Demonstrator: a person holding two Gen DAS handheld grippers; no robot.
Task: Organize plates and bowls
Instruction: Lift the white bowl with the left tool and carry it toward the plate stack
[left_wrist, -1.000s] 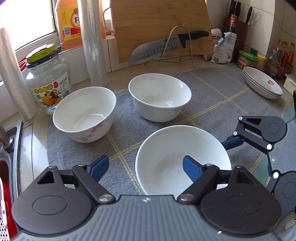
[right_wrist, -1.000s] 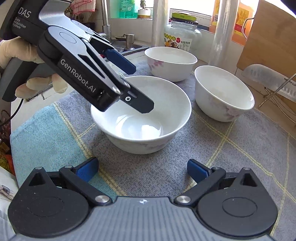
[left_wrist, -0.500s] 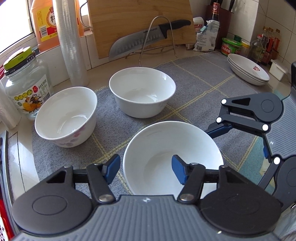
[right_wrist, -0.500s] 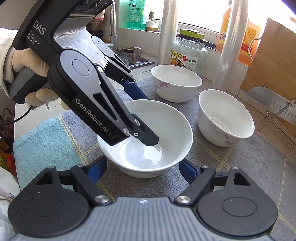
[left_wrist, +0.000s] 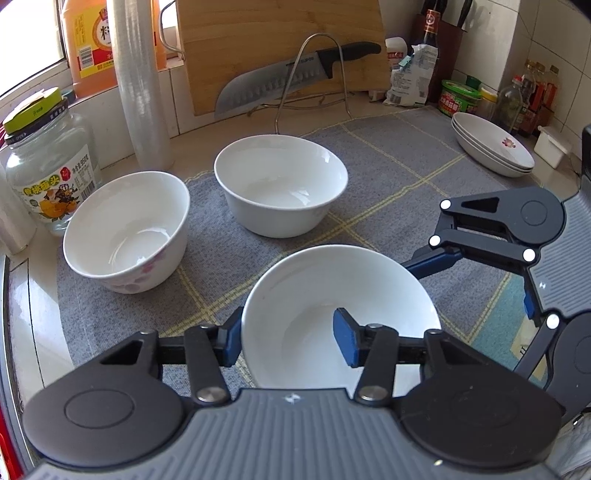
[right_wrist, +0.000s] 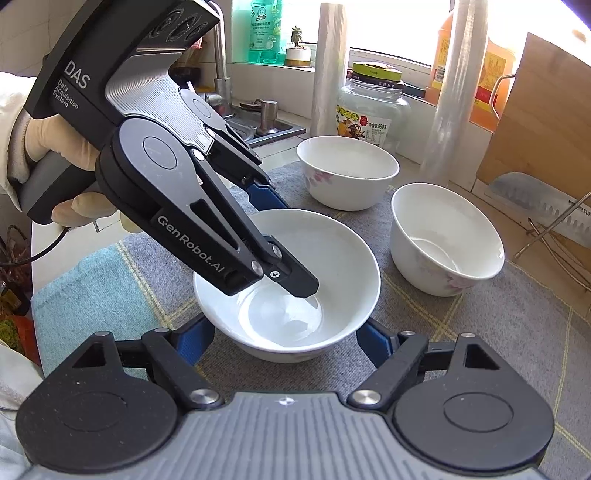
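Observation:
Three white bowls stand on a grey checked mat (left_wrist: 388, 177). The near bowl (left_wrist: 314, 291) (right_wrist: 332, 258) sits between both grippers. My left gripper (left_wrist: 288, 341) straddles its left rim, one pad outside and one inside, jaws still apart. My right gripper (right_wrist: 284, 341) is open with its pads on either side of the same bowl's near wall. A flowered bowl (left_wrist: 125, 229) (right_wrist: 347, 170) and a plain bowl (left_wrist: 280, 181) (right_wrist: 447, 236) stand beyond. Stacked white plates (left_wrist: 491, 144) lie at the far right.
A glass jar (left_wrist: 48, 173), a cling-film roll (left_wrist: 140, 77), an orange jug (left_wrist: 92, 37), a cutting board (left_wrist: 280, 40) and a knife on a wire rack (left_wrist: 288, 81) line the back wall. Condiment bottles (left_wrist: 532, 92) crowd the right corner. A sink (right_wrist: 258, 125) lies to the left.
Both grippers have moved in on the near bowl. The left jaws have narrowed around its rim, and the right pads have come level with its sides.

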